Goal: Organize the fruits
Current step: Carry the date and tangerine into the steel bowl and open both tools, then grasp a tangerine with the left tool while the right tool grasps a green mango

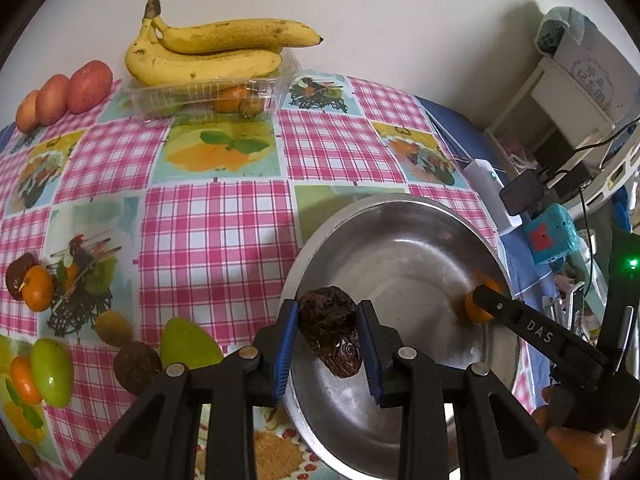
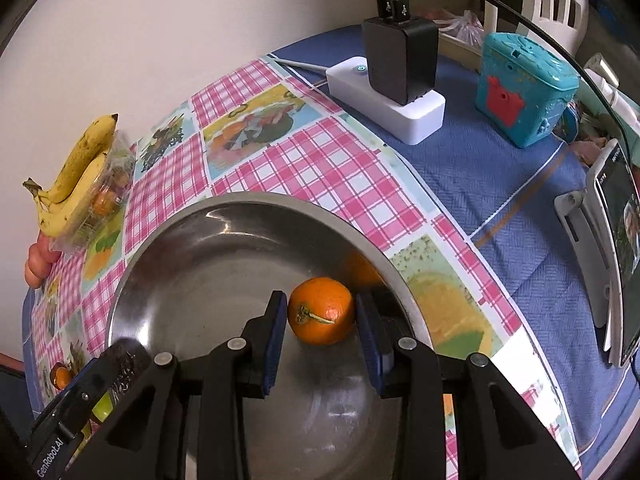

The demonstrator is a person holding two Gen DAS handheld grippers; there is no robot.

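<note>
— Risk? What are you fearing here?

— I'm gripping a wrinkled dark fruit (image 1: 330,330) in my left gripper (image 1: 329,344) over the steel bowl (image 1: 404,216), while my right gripper (image 2: 322,330) is clamping a tangerine (image 2: 321,311) just inside its far wall.

— And?

— Both are crowding one bowl. If I'm letting go from this height, the tangerine is likely rolling and the soft fruit bruising.

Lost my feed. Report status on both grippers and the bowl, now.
Left gripper shut on dark wrinkled fruit over steel bowl. Right gripper shut on mandarin inside bowl. Nothing in the way.
</note>
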